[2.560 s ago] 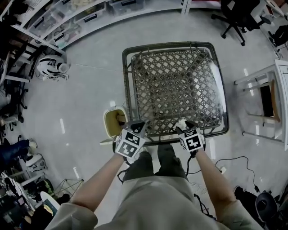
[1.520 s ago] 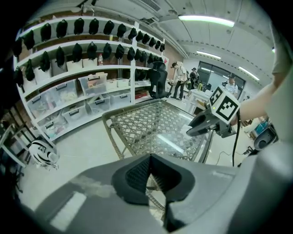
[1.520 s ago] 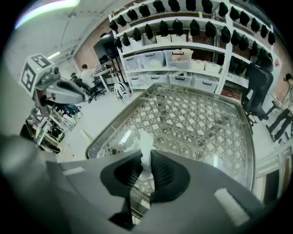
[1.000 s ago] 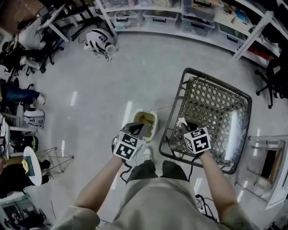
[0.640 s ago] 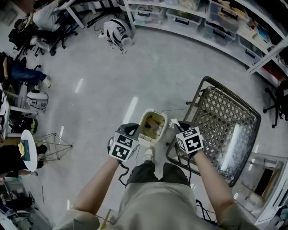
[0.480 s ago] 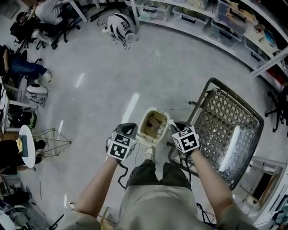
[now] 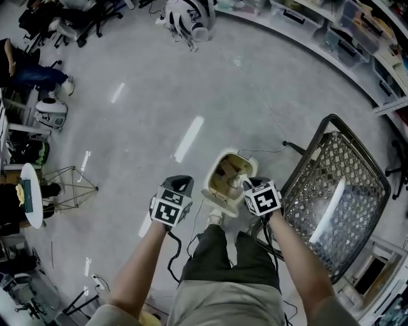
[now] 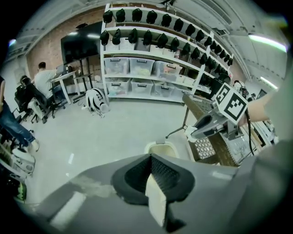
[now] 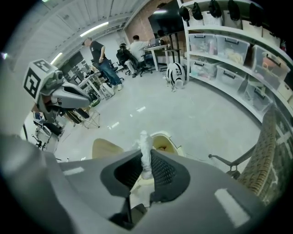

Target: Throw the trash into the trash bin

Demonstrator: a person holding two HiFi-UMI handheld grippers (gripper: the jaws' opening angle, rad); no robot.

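Observation:
A cream trash bin [image 7: 224, 191] stands open on the floor by my feet, its lid [image 9: 106, 148] tipped back. My right gripper [image 7: 240, 183] hangs over the bin's right rim, shut on a crumpled white tissue [image 9: 144, 142] that sticks up between its pads. My left gripper [image 7: 181, 184] is just left of the bin and apart from it, shut on a flat cream scrap [image 8: 155, 201]. In the left gripper view the bin [image 8: 161, 149] lies ahead of my left gripper [image 8: 151, 171], with the right gripper [image 8: 201, 130] beside it. There is some trash inside the bin.
A wire-mesh table [image 7: 331, 121] stands right of the bin. Cables [image 7: 180, 255] trail on the floor near my feet. Shelves with storage boxes [image 8: 137, 68] line the far wall. Seated people and chairs [image 7: 32, 70] are at the left, and a white helmet-like thing [image 7: 188, 14] is further off.
Both grippers have come away from the mesh table's edge, swung left and sunk toward the bin. The right one now hangs over the bin's rim.

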